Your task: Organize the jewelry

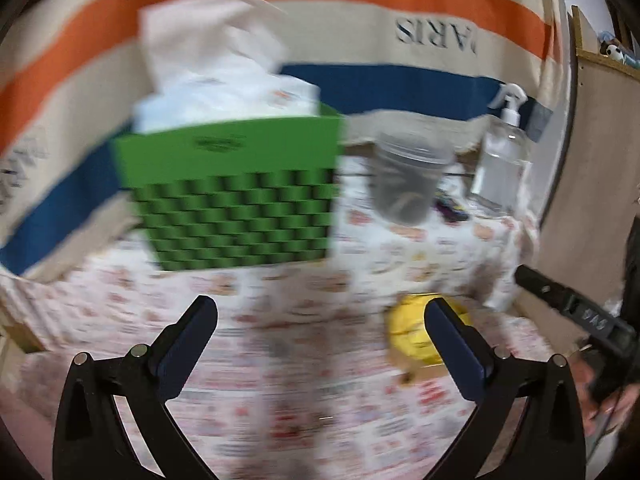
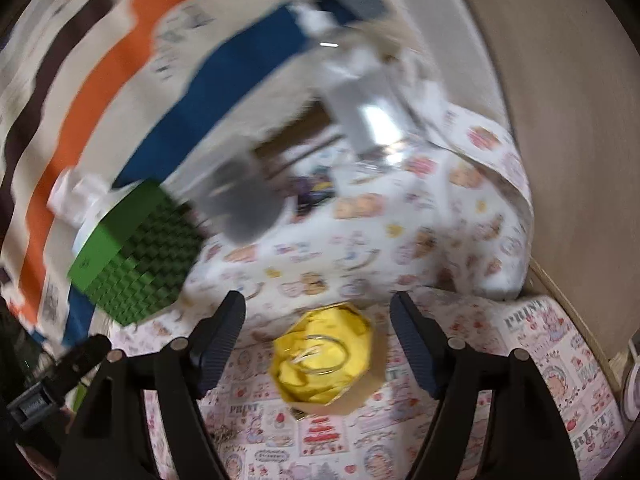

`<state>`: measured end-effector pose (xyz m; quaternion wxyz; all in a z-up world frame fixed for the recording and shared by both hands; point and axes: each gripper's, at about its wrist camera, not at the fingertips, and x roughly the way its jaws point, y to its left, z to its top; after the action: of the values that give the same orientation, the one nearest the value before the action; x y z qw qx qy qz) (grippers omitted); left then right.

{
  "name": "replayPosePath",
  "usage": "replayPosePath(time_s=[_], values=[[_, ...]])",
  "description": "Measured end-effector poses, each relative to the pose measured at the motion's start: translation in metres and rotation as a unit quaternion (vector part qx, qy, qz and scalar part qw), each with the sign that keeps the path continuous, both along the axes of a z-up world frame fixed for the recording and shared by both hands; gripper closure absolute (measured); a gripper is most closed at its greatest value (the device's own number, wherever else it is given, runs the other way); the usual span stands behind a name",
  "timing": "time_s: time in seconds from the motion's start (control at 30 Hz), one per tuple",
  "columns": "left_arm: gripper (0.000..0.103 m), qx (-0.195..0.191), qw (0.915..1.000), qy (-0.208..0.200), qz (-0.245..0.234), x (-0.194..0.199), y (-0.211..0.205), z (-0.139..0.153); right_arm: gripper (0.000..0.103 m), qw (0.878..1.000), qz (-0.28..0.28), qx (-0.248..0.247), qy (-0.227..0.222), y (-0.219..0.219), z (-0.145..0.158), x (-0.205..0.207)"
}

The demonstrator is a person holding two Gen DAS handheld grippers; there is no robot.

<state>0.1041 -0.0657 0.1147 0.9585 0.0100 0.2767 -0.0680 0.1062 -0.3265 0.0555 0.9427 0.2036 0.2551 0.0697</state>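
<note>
Blur smears both views, so fine detail is thin. Far left in the right wrist view, the left tool (image 2: 60, 376) shows only as a dark edge; its own camera shows it (image 1: 320, 320) spread wide, holding nothing. Next along, upper left of centre, sits the green basket (image 1: 232, 192) with white bags (image 1: 208, 80) bulging out of the top. Right of it stands a clear lidded tub (image 1: 408, 176), then a dark little tangle (image 1: 452, 208) on the patterned cloth (image 1: 300, 380) of the worktop, possibly jewelry, too blurred to say. A spray bottle (image 1: 504, 152) stands at upper right.

Now the prize: the yellow-lined box (image 2: 324, 360), low centre in the right wrist view, squarely between the fingers of the right tool (image 2: 320, 332), which is wide apart and empty. A thin bangle (image 2: 320, 354) lies inside on the yellow lining, a pale hoop.

My read: that bangle is light, stiff and slick, likely to skate or flip if pinched flat. Best bet is to nip across the rim where it stands proud of the soft lining, gently. The box looks like light card and could slide on the cloth if nudged.
</note>
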Motion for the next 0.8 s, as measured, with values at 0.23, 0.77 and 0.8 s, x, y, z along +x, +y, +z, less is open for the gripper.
replayPosePath(time_s=[0.23,0.77,0.8], values=[[0.0,0.02,0.9986,-0.015,0.047,-0.032,0.057,-0.025,0.028,0.998,0.033,-0.06,0.013,0.056,0.001,-0.011],[0.039,0.012,0.9932,0.11,0.034,-0.043,0.079,-0.129,0.026,0.984,0.062,-0.147,0.082,0.111,-0.062,-0.007],[0.043,0.006,0.9924,0.119,0.03,-0.043,0.079,-0.131,0.026,0.984,0.062,-0.147,0.085,0.111,-0.064,-0.007]])
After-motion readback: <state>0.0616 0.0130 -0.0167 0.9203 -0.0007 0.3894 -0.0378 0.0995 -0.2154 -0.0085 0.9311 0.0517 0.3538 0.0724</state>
